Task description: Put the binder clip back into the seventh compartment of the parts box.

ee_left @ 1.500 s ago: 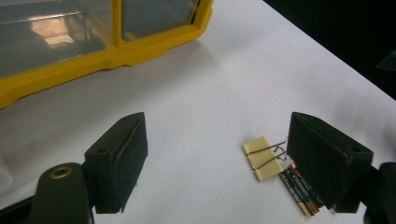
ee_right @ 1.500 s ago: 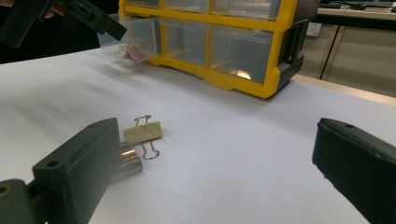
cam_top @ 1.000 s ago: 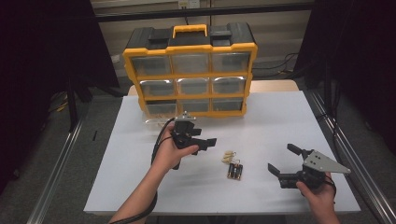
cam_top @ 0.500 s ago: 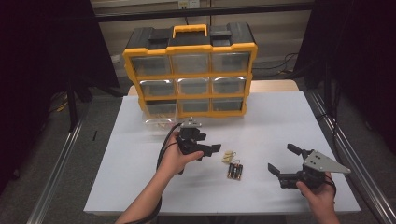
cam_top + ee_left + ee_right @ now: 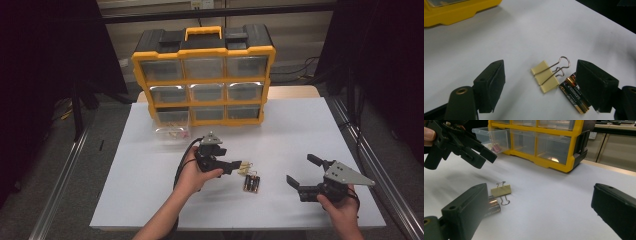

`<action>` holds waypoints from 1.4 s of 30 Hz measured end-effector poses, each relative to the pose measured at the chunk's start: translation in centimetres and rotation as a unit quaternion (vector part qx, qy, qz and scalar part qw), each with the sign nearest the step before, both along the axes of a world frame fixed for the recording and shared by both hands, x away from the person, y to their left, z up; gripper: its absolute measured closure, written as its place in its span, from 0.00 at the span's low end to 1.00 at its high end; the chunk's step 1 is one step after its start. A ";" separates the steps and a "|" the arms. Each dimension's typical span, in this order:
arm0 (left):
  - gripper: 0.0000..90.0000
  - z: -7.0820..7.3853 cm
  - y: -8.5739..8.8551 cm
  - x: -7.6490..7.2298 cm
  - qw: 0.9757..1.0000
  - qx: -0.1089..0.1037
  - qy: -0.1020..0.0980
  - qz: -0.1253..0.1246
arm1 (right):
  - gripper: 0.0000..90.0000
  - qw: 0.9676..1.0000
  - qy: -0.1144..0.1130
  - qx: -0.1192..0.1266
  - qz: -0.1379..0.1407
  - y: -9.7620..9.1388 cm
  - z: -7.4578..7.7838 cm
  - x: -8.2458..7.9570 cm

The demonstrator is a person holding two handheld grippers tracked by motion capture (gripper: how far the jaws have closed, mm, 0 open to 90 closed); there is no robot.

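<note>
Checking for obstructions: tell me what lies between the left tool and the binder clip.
Nothing: in the left gripper view, bare white table separates the open left tool from the binder clip; batteries lie beside it.

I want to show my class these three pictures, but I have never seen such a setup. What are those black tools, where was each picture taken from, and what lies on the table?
A person holds a hand tool with two black jaws in each hand. One camera looks down from above; the other two ride on the tools and look along their jaws. On the white table stand a yellow drawer box, its lower left drawer pulled out, and lie a pale yellow binder clip and some batteries. The left gripper hangs open over the clip. The right gripper is open too. Neither holds anything.
</note>
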State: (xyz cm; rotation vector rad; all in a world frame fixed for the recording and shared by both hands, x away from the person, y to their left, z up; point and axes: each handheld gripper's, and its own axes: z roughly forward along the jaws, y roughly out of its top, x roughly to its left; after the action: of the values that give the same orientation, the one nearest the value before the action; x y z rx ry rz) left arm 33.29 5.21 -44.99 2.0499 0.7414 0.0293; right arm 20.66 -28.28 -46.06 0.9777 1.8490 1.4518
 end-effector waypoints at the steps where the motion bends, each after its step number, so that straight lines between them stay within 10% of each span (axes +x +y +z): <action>1: 0.28 -0.1 -0.1 -0.1 1.000 0.000 0.000 0.001 | 0.01 1.000 0.000 0.000 0.000 0.0 0.0 0.0; 42: 0.48 -1.6 -4.5 -0.8 0.998 0.040 -0.027 -0.048 | 0.01 1.000 0.000 -0.001 0.001 -0.1 0.0 0.0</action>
State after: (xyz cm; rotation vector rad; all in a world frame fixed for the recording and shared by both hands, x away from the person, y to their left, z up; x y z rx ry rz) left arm 32.52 0.71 -46.62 2.1498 0.6162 0.0594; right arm 20.69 -28.37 -46.08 0.9747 1.8530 1.4503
